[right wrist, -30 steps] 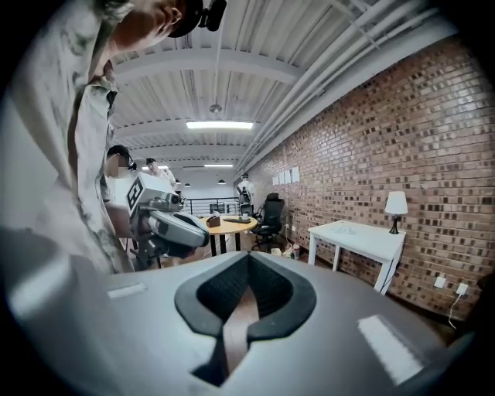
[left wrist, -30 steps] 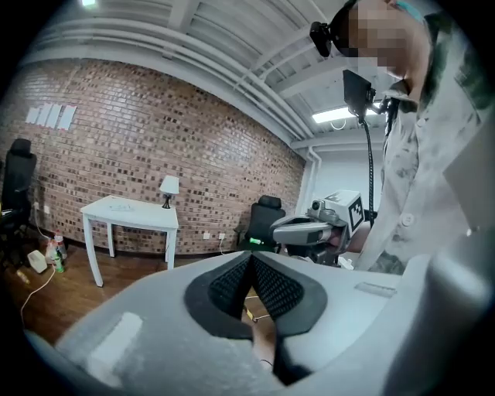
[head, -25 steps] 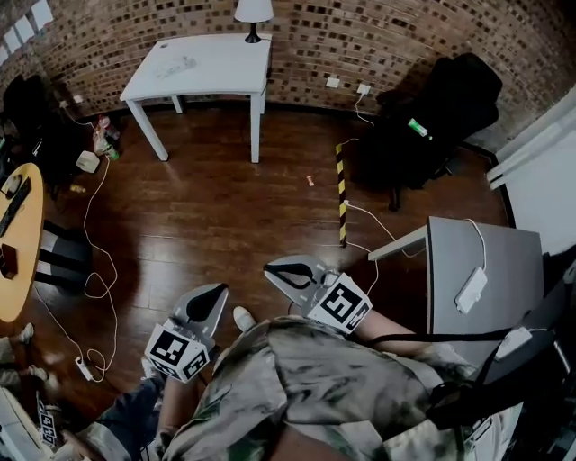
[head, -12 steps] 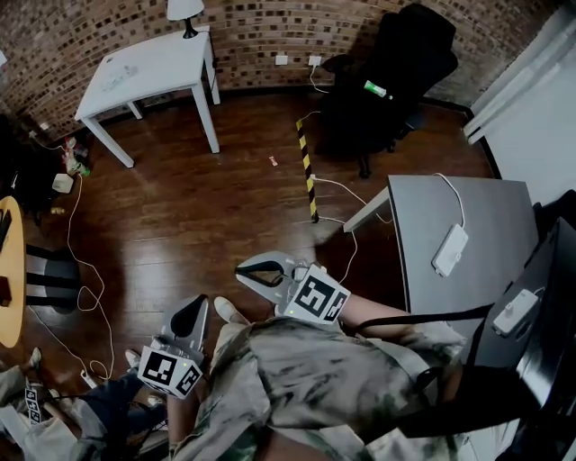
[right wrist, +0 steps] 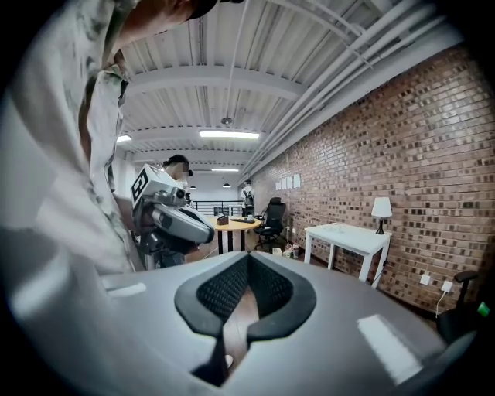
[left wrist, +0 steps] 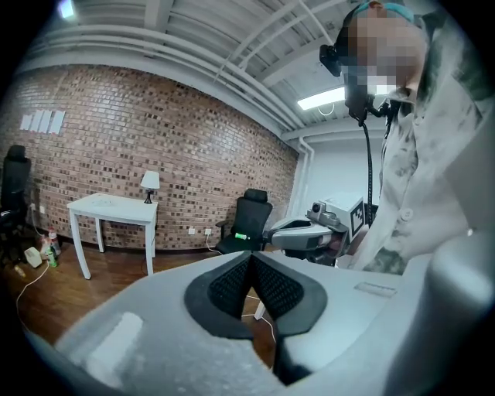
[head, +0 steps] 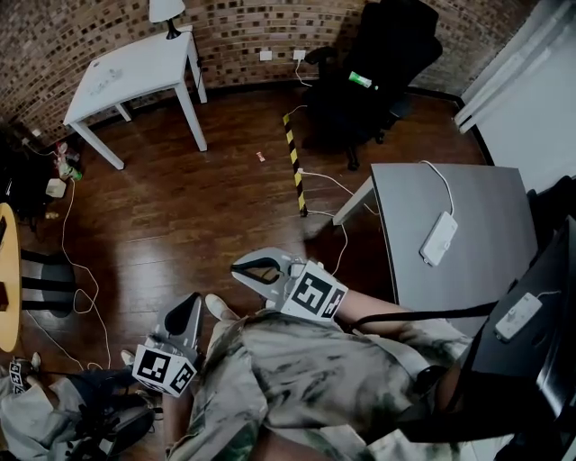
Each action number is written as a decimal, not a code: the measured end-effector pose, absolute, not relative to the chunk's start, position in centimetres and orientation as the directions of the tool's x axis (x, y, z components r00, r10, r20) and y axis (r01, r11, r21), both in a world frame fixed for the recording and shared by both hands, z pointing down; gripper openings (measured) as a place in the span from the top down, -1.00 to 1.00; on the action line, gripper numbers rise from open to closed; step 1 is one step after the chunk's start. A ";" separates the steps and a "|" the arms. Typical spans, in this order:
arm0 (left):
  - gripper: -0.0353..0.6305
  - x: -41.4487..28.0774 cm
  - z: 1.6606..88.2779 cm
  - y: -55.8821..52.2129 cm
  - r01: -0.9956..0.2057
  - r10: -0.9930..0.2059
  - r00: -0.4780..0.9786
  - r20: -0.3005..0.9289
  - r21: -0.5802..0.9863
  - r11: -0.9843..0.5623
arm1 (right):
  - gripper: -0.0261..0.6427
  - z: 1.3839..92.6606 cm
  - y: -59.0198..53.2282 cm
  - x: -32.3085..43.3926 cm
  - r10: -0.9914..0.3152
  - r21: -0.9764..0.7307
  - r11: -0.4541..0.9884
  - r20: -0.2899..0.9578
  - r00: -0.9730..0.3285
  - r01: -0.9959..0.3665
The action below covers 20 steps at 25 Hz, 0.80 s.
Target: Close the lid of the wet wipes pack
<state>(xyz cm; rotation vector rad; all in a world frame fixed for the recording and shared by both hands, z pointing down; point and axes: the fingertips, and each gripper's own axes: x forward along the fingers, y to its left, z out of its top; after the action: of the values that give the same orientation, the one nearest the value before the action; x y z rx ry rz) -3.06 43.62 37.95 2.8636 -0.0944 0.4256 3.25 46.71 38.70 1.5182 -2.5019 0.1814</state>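
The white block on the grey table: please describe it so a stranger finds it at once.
Start at the grey rectangular table on the right. A flat white oblong block lies on it, cable running to the far edge. The similar white block nearby lies on a black surface.

Left tongs (head: 192, 304), right tongs (head: 241, 266), both closed, empty, held low

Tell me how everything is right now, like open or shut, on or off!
Left gripper: jaws shut, nothing between them.
Right gripper: jaws shut, nothing between them.
Ceiling light: on.
Lamp: upright on the white table.
Office chair: upright, nobody in it.
Wet wipes pack: not in view.
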 end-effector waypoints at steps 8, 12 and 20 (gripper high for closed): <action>0.89 -1.7 37.8 45.1 -0.092 -0.026 0.958 0.284 0.221 -0.971 | 0.90 38.0 48.7 4.5 -0.869 0.028 0.458 0.224 -0.441 -0.889; 0.89 -1.7 37.8 44.4 -0.080 -0.013 0.959 0.284 0.224 -0.971 | 0.90 37.9 48.1 4.2 -0.871 0.035 0.454 0.229 -0.435 -0.890; 0.89 -2.1 38.3 44.4 -0.075 -0.004 0.957 0.289 0.237 -0.968 | 0.90 38.3 48.3 3.5 -0.869 0.043 0.452 0.248 -0.429 -0.891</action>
<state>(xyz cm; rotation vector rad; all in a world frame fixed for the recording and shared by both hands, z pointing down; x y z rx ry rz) -2.09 44.41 38.32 2.8616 -0.0589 0.4214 3.48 48.28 38.35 1.5251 -2.4699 0.1384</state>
